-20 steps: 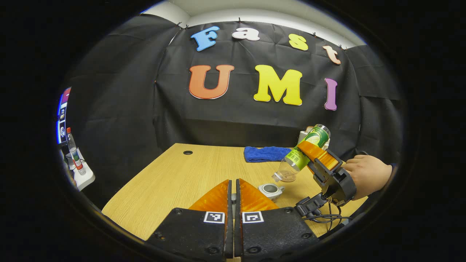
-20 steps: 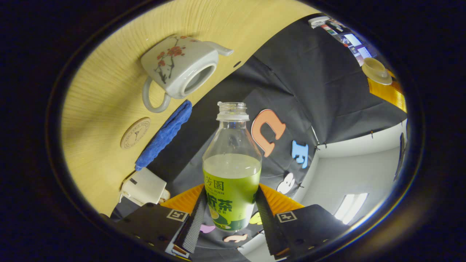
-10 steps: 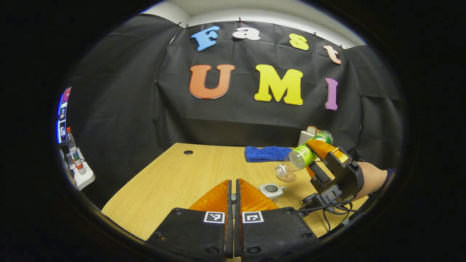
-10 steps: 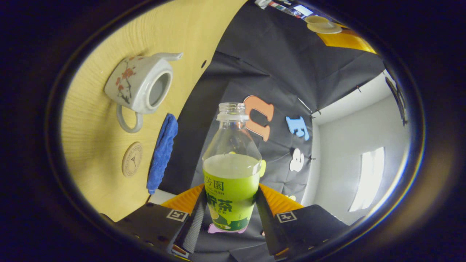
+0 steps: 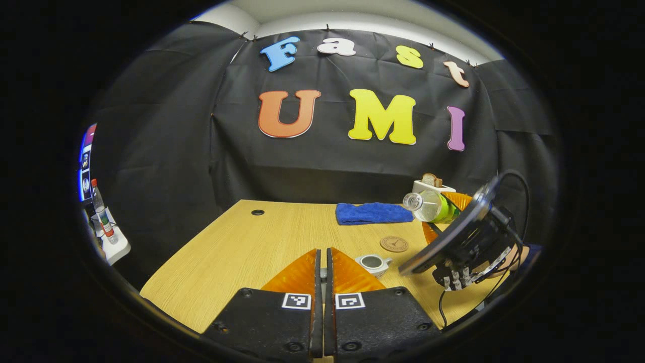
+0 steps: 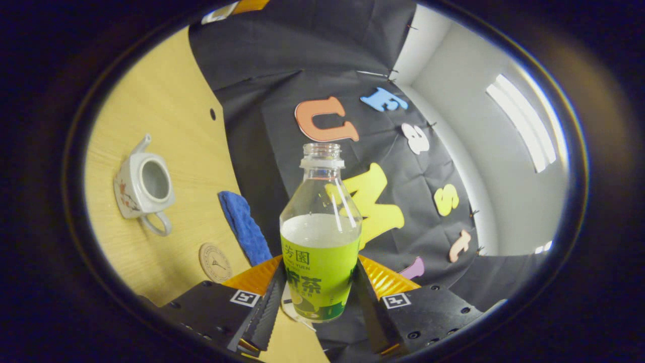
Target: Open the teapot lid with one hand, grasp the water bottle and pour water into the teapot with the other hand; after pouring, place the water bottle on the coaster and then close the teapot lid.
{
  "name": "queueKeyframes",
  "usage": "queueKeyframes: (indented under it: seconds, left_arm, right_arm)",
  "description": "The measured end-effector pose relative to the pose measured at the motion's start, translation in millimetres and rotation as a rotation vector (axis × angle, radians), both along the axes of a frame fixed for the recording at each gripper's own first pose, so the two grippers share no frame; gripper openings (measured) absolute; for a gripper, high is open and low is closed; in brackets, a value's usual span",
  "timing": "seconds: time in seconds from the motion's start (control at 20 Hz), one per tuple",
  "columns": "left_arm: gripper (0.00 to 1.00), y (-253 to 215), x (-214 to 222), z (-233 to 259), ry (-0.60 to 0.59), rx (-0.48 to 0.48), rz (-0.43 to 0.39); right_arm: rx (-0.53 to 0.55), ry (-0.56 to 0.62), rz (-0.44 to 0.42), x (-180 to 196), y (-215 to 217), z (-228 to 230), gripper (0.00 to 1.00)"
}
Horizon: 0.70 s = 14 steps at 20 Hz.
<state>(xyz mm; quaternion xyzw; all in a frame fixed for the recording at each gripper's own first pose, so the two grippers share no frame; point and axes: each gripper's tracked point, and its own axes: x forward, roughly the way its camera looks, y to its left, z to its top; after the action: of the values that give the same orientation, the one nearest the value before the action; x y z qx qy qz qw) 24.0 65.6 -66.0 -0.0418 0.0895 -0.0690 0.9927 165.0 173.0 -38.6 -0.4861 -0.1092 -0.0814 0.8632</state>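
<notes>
Bottle sits clamped between the two fingers of my right gripper, one pressing each side of its green label, its open neck pointing away from me. In the left gripper view the same bottle lies almost level in the air, mouth toward the blue cloth, with the right gripper gripping it from the far side and wires looping off its body.

My left gripper has its fingers closed together with barely a slit between them; what they hold I cannot tell.

Taking the teapot as my mark: it stands lidless on the wooden table, just beyond my left fingertips and slightly to their right. The round coaster lies bare on the table just behind the teapot, on its right. The blue cloth is farther back than the coaster, near the table's rear edge. The bottle hangs above and to the right of the teapot, well apart from it, and its mouth is not over the opening.

In the right gripper view the teapot shows its empty round opening, with the coaster and cloth beside it.
</notes>
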Motion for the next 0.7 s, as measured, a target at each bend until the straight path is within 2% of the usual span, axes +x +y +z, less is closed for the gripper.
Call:
queueKeyframes:
  seconds: [0.1,0.15,0.2,0.3,0.4,0.45,0.7]
  left_arm:
    - [0.04,-4,0,1,-0.002,0.005,-0.007]
    - [0.04,-5,0,1,-0.002,0.006,-0.009]
    - [0.04,-7,0,1,-0.002,0.007,-0.011]
    - [0.04,-8,1,-2,0.0,0.014,-0.012]
    - [0.04,-10,0,-2,0.001,0.019,-0.013]
    - [0.04,-11,0,-2,0.002,0.019,-0.013]
    - [0.03,-13,3,-6,0.006,0.027,-0.012]
  right_arm:
    - [0.115,0.016,0.032,-1,-6,1,0.72]
    - [0.176,0.019,0.046,-1,-10,1,0.75]
    - [0.229,0.034,0.061,0,-11,-1,0.74]
    - [0.329,0.056,0.064,4,-21,-10,0.71]
    - [0.468,0.132,0.108,11,-20,-23,0.75]
    - [0.543,0.173,0.128,14,-20,-29,0.71]
    - [0.936,0.365,0.223,32,-19,-45,0.74]
